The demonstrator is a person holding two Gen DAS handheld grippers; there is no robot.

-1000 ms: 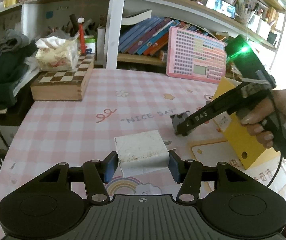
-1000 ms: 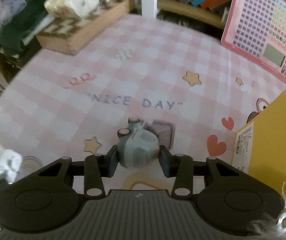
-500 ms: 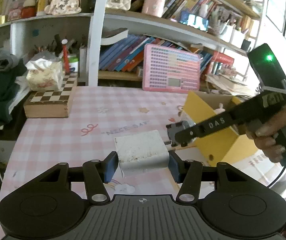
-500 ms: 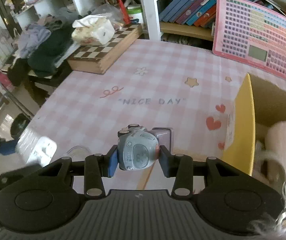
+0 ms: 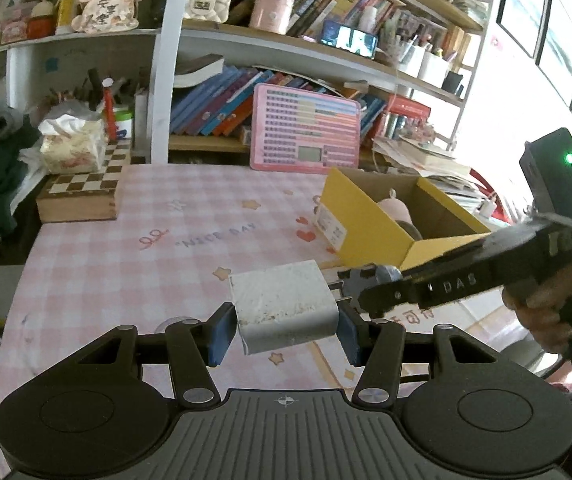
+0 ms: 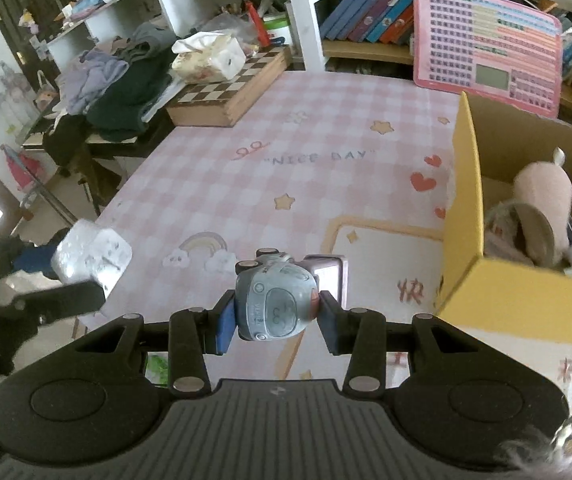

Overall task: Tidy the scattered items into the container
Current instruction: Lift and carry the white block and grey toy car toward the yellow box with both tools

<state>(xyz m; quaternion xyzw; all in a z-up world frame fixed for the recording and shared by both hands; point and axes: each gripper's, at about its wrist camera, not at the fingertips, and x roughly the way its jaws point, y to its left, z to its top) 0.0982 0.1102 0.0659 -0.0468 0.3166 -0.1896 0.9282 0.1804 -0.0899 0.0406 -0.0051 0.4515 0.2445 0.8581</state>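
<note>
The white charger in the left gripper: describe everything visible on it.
The white charger is a blocky plastic cube with rounded edges and a scuffed, speckled top. Two metal prongs stick out of its right side. The left gripper clamps it by two opposite sides, holding it above the pink checked tablecloth, touching nothing else.

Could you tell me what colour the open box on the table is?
Yellow outside, brown cardboard inside; the box shows best in the right wrist view.
</note>
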